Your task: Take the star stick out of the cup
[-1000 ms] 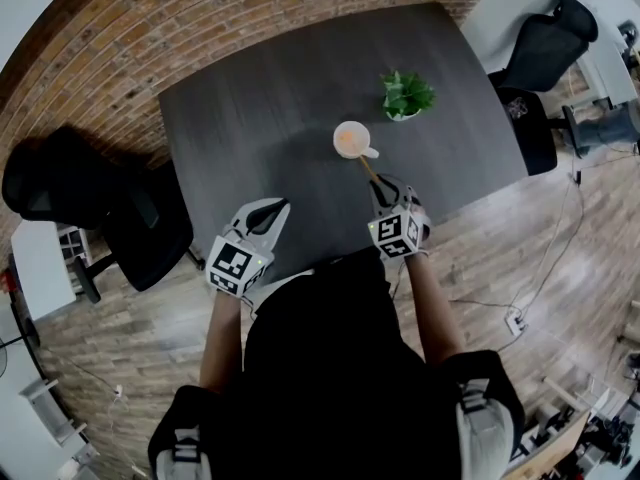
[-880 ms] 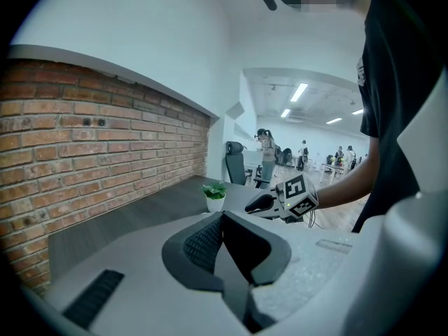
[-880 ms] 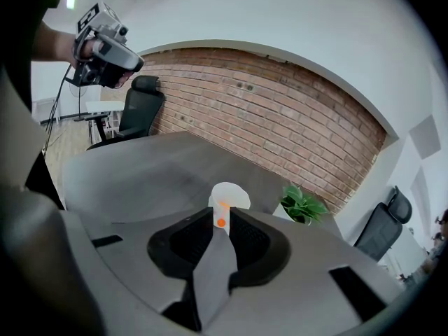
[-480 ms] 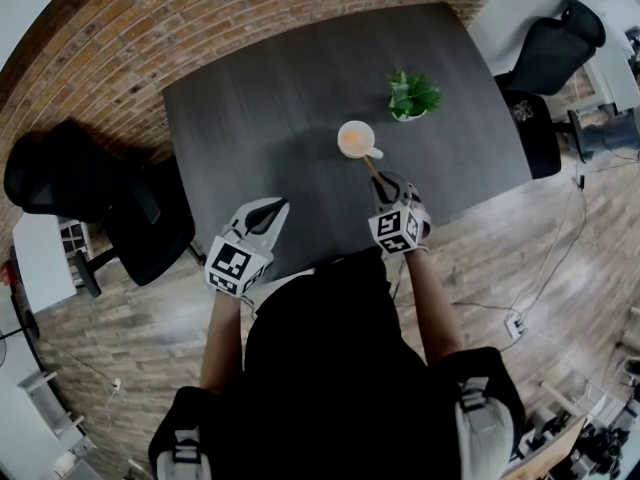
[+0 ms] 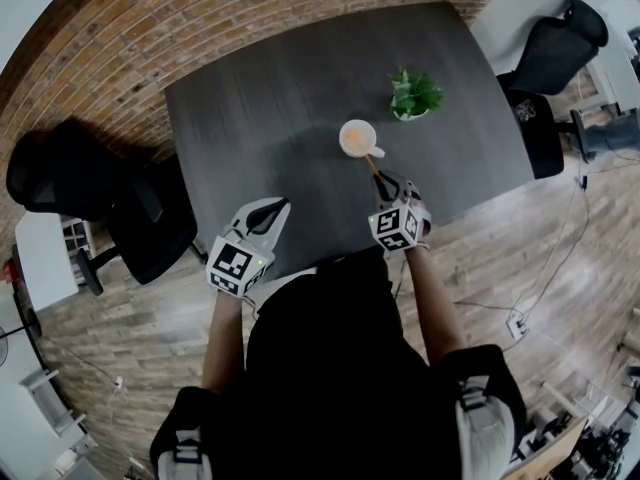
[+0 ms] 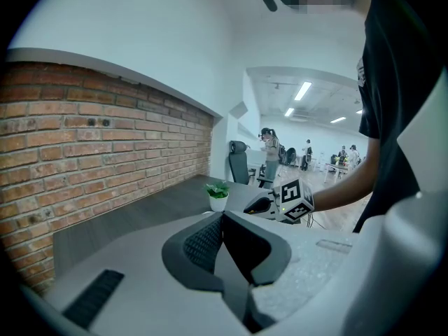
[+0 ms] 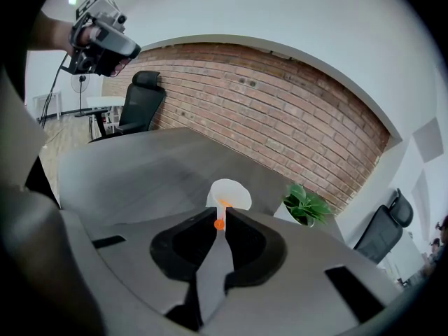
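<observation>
1. Right gripper. The right gripper is holding its jaws clamped on the star stick, which is showing as a small orange tip pinched at the jaw tips. In the head view the stick is running as a thin slanted line from the jaws of this gripper up to the white cup. Its far end is sitting at the cup mouth. The star shape cannot be made out.

2. Cup. The cup is standing upright just ahead of the right jaws, with orange showing at its rim.

3. Left gripper. The left gripper is holding its jaws together with nothing between them. In the head view it is hanging well to the left of the right jaws, over the near part of the table.

4. Markings. The marker cube on the right gripper and the marker cube on the left gripper are each showing black-and-white square patterns. The same pattern is readable on the right cube from the left gripper view.

5. Edges and room.
- The dark table is offering bare surface ahead of the left jaws and left of the cup.
- A potted plant is standing beyond the cup, ahead and right of the right jaws, apart from the cup and near the table's right edge.
- Both grippers are working at the near table edge.
- A black office chair is standing off the left edge, and another office chair off the far right corner.
- A brick wall is running behind the far edge.
</observation>
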The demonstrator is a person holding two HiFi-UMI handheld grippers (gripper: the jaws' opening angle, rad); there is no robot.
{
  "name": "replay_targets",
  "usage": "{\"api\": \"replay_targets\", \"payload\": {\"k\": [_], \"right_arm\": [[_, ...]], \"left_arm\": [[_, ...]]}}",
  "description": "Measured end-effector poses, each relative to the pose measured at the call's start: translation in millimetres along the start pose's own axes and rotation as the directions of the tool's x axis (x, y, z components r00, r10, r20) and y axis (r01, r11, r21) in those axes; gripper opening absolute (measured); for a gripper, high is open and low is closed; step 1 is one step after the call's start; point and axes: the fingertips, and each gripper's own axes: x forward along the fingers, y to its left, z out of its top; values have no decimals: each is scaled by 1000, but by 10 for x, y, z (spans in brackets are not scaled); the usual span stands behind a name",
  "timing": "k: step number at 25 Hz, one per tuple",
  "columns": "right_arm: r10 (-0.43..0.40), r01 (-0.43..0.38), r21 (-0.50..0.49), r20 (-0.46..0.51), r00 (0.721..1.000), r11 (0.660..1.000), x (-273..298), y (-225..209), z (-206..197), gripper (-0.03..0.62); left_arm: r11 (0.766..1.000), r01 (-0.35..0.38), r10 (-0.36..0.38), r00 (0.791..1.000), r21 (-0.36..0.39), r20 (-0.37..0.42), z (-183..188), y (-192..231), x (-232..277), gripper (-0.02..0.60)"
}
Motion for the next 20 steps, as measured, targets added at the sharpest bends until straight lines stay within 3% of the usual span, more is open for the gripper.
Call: {"api": "replay_targets", "payload": {"k": [20], "right_arm": [[-19,20,-20,12,1000,1000,-33,27,19,17]], "left_arm": [[1000,2,-2,1000,18,5,-29,-25,-57,2]]}}
